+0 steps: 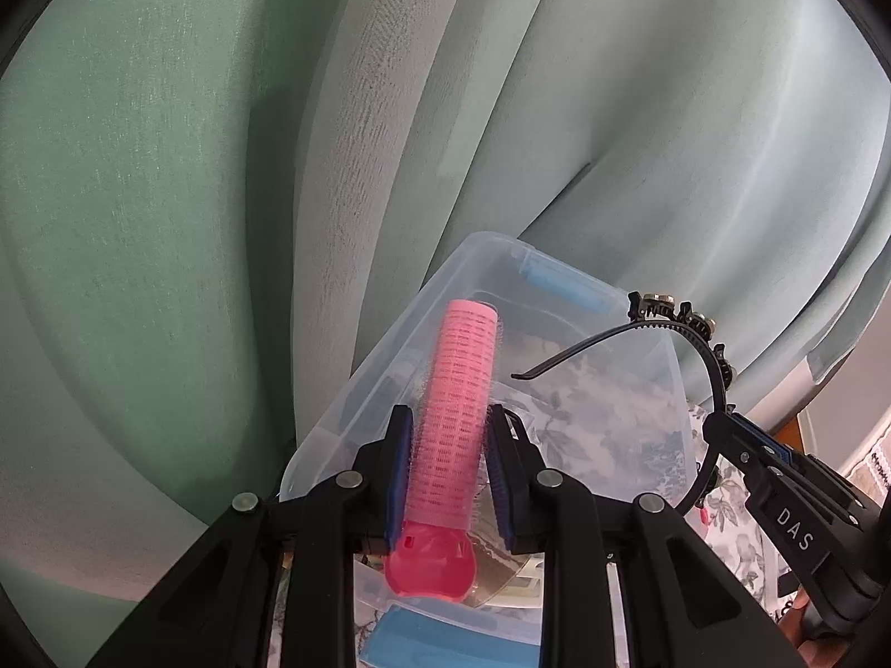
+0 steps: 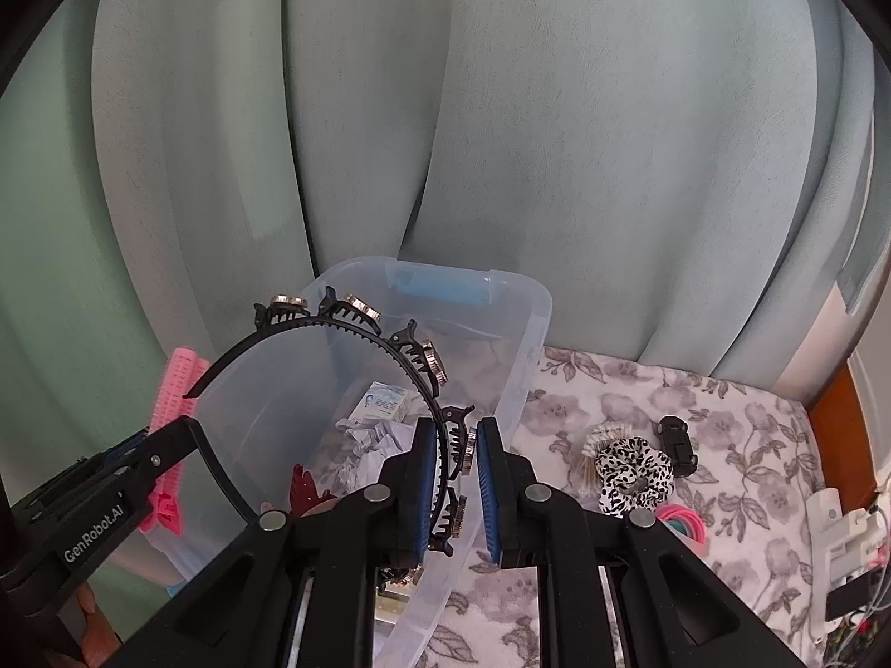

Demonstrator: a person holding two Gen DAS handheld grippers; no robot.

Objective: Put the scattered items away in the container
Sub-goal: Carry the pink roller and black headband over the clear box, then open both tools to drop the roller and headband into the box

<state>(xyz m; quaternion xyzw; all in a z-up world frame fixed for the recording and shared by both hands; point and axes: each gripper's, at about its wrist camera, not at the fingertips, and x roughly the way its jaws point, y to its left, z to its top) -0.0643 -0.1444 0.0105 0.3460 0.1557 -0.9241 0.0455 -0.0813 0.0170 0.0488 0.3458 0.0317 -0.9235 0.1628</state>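
Clear plastic container (image 2: 523,334) at frame centre holds one small box (image 2: 384,402); your left tongs (image 1: 448,445) clamp one pink roller (image 1: 454,417), right tongs (image 2: 452,479) grip one black headband (image 2: 334,328).

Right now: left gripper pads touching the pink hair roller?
Touching. The left wrist view shows both blue pads of the left gripper pressed against the sides of the pink hair roller, no gap.

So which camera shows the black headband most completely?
The right wrist view: the headband arcs whole over the container, with its clips visible. The left wrist view shows only part of it at the right edge.
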